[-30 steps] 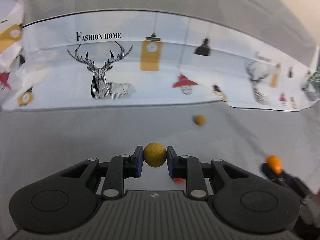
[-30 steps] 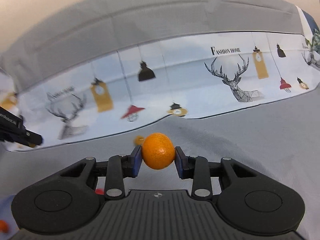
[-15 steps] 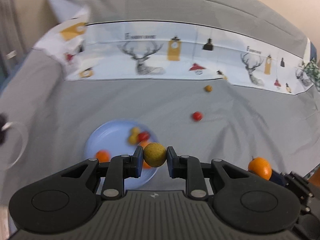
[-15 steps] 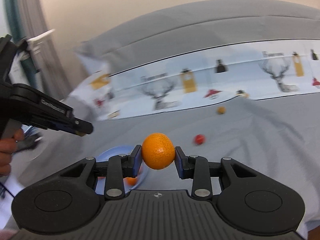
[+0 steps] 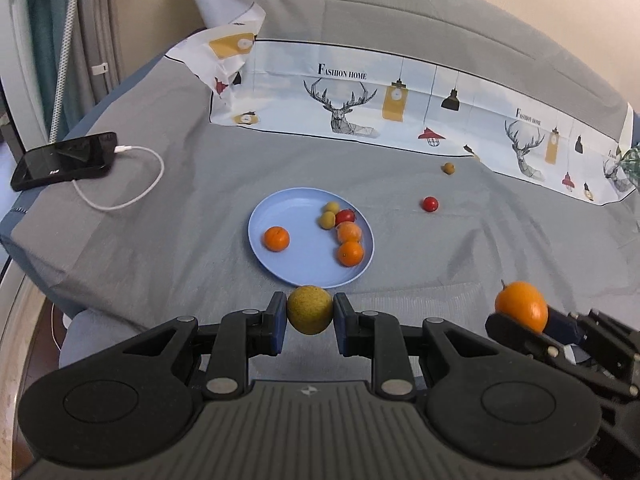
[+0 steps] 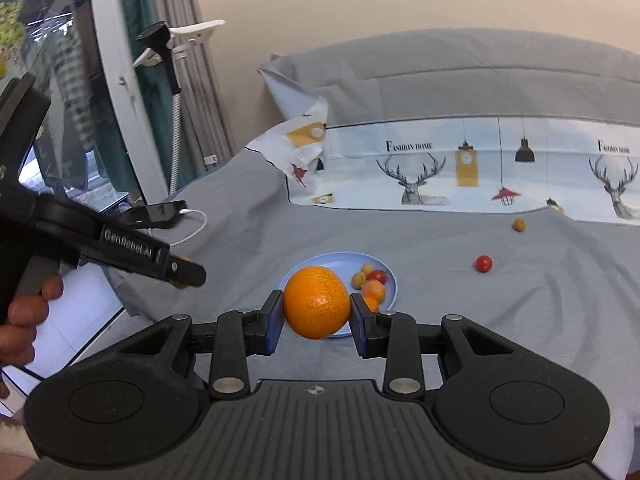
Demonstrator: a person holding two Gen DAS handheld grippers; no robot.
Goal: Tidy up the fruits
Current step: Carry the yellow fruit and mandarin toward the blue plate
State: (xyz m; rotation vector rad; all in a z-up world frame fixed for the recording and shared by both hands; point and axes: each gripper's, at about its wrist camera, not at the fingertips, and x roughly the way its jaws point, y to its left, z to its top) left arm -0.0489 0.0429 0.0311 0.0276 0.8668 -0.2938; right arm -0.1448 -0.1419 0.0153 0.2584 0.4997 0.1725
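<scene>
The left gripper (image 5: pixel 310 316) clamps a yellow-green fruit (image 5: pixel 310 309), the right gripper (image 6: pixel 317 312) an orange (image 6: pixel 317 302) — the blue plate (image 5: pixel 276 208) lies just ahead and below both, the left one nearer its rim.

Beige wall (image 6: pixel 360 0) behind a grey-sheeted bed (image 5: pixel 200 184), grey curtain (image 6: pixel 200 80) and white-framed window (image 6: pixel 116 92) alongside.

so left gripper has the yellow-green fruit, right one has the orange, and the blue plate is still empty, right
Not quite: the blue plate is not empty. The left wrist view shows several fruits already on it. The left gripper does hold the yellow-green fruit, the right gripper the orange.
</scene>
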